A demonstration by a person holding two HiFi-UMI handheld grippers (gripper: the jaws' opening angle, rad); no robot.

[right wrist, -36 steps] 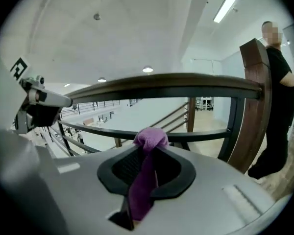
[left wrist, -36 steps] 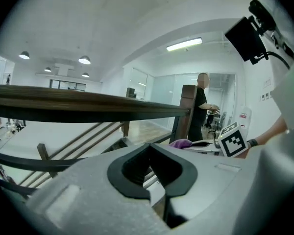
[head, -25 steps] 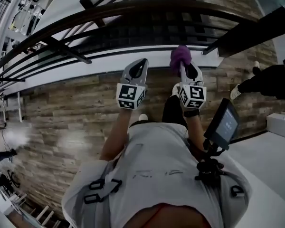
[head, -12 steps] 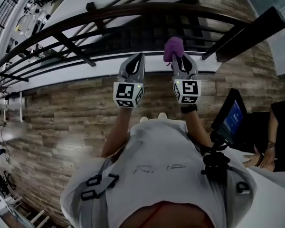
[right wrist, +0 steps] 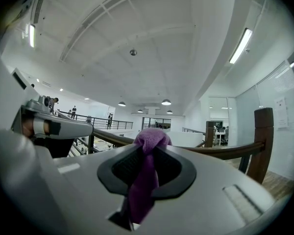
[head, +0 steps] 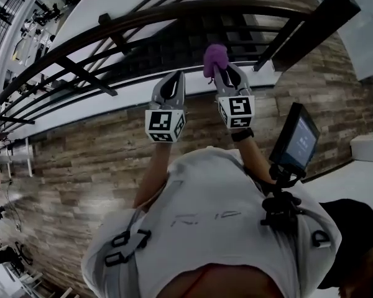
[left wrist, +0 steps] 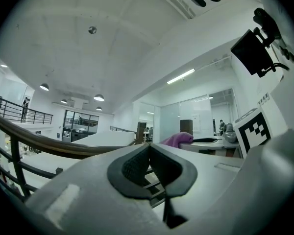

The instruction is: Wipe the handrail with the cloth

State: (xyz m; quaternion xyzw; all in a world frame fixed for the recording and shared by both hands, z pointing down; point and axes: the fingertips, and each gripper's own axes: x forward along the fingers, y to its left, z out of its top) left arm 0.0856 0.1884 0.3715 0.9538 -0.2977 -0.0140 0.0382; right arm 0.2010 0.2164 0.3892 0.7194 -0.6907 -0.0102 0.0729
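A dark wooden handrail curves across the top of the head view, with black bars beneath it. My right gripper is shut on a purple cloth, which bunches out past the jaw tips just short of the rail. In the right gripper view the cloth fills the jaw gap, and the handrail runs behind it to a dark post. My left gripper is beside it, shut and empty. The left gripper view shows the handrail at left and the cloth to the right.
A wood-plank floor lies under me. A white ledge runs along the base of the railing. A small screen on a mount sticks out at my right side. A thick dark newel post stands at the upper right.
Both grippers have moved up and a little left toward the railing, the cloth still held in the right one. The person at the right has left view.
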